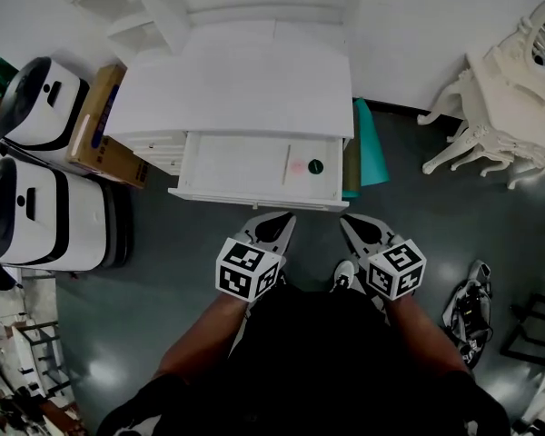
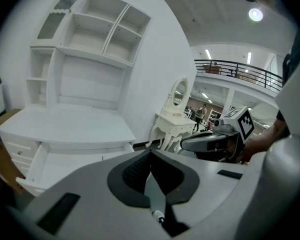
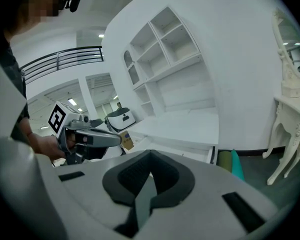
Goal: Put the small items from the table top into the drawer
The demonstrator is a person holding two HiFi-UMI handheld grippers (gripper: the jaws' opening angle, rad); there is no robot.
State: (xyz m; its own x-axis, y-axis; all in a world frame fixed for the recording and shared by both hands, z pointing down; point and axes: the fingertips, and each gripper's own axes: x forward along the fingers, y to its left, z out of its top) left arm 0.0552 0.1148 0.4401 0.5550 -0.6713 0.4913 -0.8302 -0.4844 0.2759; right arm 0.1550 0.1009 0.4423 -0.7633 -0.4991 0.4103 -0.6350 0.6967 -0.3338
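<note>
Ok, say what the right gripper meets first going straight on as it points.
The right gripper would probably meet the front rim of the open white drawer, near its right end, though height is unclear.

We record: left gripper (image 2: 151, 159), jaws together, nothing between them. Ahead and to its left, white counter (image 2: 65, 126) beneath open shelves (image 2: 97, 34), drawer (image 2: 70, 161) pulled out. To its right, right gripper (image 2: 187, 144). Beyond that, white dressing table (image 2: 172, 121) with oval mirror.
</note>
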